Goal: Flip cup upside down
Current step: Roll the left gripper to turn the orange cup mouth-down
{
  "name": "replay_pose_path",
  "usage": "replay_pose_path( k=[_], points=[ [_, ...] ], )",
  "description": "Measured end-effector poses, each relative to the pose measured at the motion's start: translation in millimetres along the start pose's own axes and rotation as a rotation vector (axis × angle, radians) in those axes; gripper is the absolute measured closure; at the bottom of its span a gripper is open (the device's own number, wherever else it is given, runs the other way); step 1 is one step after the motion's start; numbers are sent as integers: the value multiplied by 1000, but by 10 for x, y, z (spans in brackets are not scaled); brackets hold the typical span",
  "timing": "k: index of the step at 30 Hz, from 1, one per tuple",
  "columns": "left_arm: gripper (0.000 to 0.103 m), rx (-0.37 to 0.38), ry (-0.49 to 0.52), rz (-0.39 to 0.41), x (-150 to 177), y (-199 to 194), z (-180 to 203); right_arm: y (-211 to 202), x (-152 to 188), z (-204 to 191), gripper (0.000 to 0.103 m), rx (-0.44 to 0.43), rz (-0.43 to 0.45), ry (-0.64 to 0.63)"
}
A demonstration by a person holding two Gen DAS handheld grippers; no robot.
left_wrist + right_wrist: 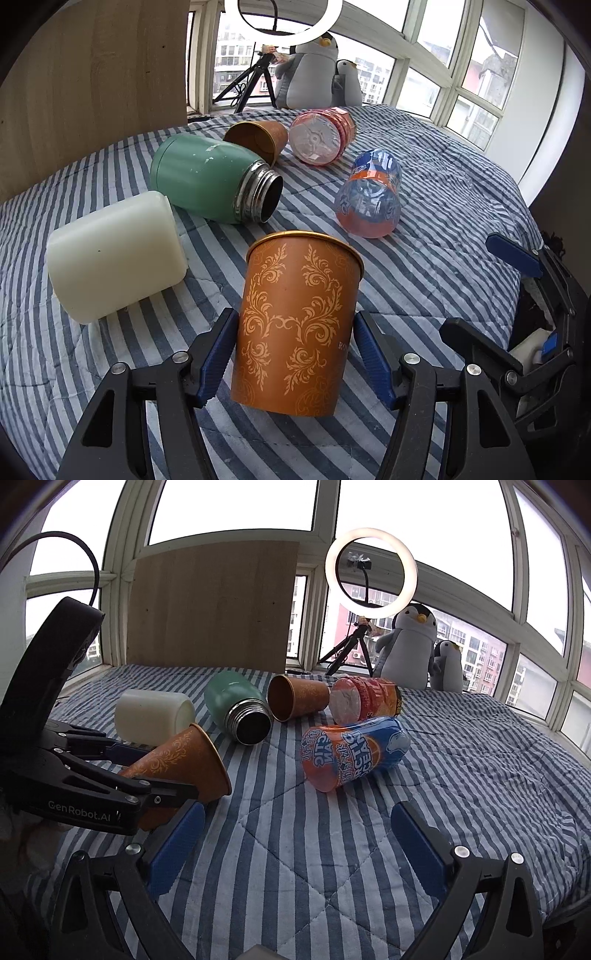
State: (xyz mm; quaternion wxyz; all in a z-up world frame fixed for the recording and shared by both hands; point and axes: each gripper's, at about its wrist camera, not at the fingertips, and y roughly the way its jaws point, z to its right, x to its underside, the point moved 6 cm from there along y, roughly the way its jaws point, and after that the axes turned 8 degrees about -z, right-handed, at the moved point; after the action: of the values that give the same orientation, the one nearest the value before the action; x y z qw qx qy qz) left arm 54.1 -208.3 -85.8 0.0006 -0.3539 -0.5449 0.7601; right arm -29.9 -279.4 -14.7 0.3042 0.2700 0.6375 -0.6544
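An orange paper cup [297,328] with gold scrollwork sits between my left gripper's [295,354] blue pads [216,354], which close on its sides. In the right wrist view the same cup [177,764] is held tilted, rim pointing right and down toward the bed, by the left gripper [147,771]. My right gripper [295,853] is open and empty above the striped quilt [295,830]. It also shows at the right edge of the left wrist view [524,295]. A second orange cup [258,138] lies on its side further back, also in the right wrist view [295,698].
On the quilt lie a white plastic container [114,254], a green steel flask [210,177], a red-labelled bottle [321,134] and a blue-orange bottle [371,192]. A wooden board [214,605], ring light [371,572] and plush penguins [406,646] stand by the windows.
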Motion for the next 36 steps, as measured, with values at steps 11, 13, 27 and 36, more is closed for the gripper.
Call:
replay_pose_path(
  k=[11,13,27,36],
  points=[
    [14,-19,-21,66,184,-476,-427,-49,-33,-507,21,-67,11,-335],
    [14,-30,-50,77,282,-608,-590,-14,-52,-612,30,-72,-13,-415],
    [14,-42,-179,68,773,-922,-1263,265,-2,-1177,34,-102,-124,-906],
    [14,-48,-220,59,834,-887,-1436,486,5,-1422,34,-17,-135,-1096]
  ],
)
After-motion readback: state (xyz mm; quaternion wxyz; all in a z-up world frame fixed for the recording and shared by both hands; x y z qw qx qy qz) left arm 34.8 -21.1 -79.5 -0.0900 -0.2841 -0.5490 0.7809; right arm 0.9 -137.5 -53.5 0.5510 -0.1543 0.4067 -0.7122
